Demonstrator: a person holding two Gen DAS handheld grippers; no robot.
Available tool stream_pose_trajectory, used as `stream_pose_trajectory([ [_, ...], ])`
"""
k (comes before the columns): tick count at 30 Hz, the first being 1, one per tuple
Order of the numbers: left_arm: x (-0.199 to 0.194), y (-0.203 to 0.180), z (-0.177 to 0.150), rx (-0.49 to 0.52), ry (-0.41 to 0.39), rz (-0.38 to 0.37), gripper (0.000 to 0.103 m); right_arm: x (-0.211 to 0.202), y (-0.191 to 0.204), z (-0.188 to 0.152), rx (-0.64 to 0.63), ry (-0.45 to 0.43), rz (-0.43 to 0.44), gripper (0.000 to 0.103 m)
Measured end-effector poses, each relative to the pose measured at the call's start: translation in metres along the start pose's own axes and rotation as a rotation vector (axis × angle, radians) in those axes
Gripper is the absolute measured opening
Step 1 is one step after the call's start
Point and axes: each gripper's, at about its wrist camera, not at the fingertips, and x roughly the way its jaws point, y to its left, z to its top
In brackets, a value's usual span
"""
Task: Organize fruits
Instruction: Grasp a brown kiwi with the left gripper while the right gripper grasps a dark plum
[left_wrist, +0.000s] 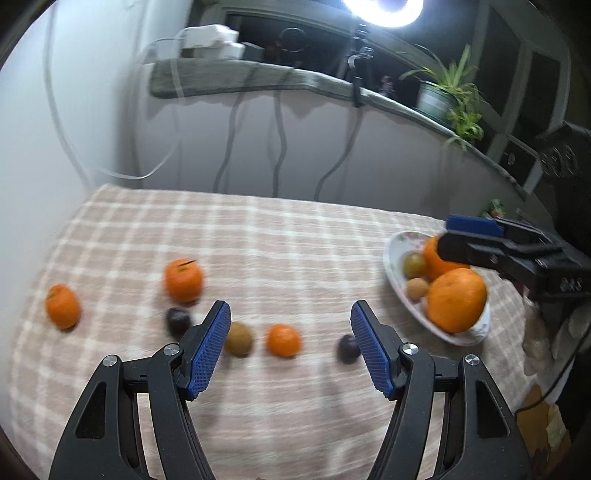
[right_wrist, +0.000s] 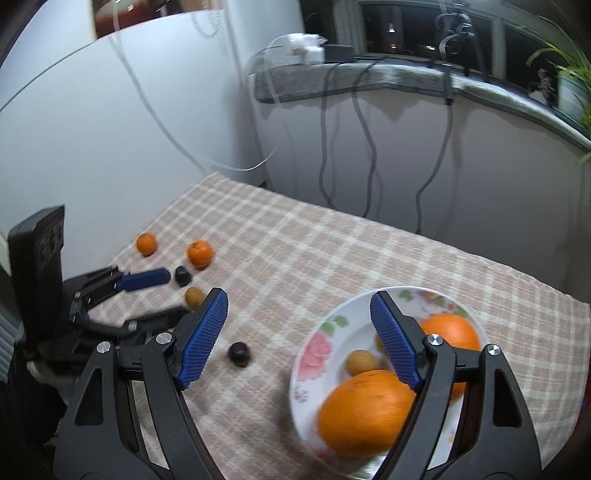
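My left gripper (left_wrist: 290, 314) is open and empty above the checked cloth. Between its fingers lie a small mandarin (left_wrist: 283, 340), a brown kiwi (left_wrist: 238, 338) and a dark plum (left_wrist: 348, 348). Farther left lie another plum (left_wrist: 178, 321) and two mandarins (left_wrist: 183, 280) (left_wrist: 62, 306). A floral plate (left_wrist: 392, 269) at the right holds two big oranges (left_wrist: 457, 300) and small brown fruits. My right gripper (right_wrist: 299, 304) is open and empty, above the plate's (right_wrist: 317, 350) left edge; it also shows over the plate in the left wrist view (left_wrist: 458, 232). A plum (right_wrist: 239, 353) lies left of the plate.
The table (right_wrist: 332, 243) wears a beige checked cloth and stands against a white wall. Cables (right_wrist: 365, 147) hang from a grey sill behind it. A potted plant (left_wrist: 447, 96) sits on the sill. The left gripper shows at the left in the right wrist view (right_wrist: 147, 291).
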Motion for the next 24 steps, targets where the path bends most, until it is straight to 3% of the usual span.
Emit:
stream_pose_trajectory([
  [1,-0.001,0.006,-0.001,-0.008,0.000,0.010,0.067,0.002,0.005,-0.001,-0.015,0.007,0.006,0.082],
  [5,-0.004,0.021,-0.009,-0.021,0.013,0.028,0.048,0.013,0.021,-0.008,-0.067,0.039,0.028,0.081],
  [11,-0.001,0.028,-0.017,-0.015,0.033,0.024,0.037,0.033,0.045,-0.022,-0.149,0.123,0.072,0.058],
  [14,0.004,0.028,-0.019,-0.014,0.047,0.009,0.035,0.043,0.056,-0.028,-0.199,0.161,0.068,0.047],
  [24,0.019,0.031,-0.019,0.004,0.078,0.022,0.035,0.065,0.067,-0.040,-0.259,0.233,0.026,0.041],
])
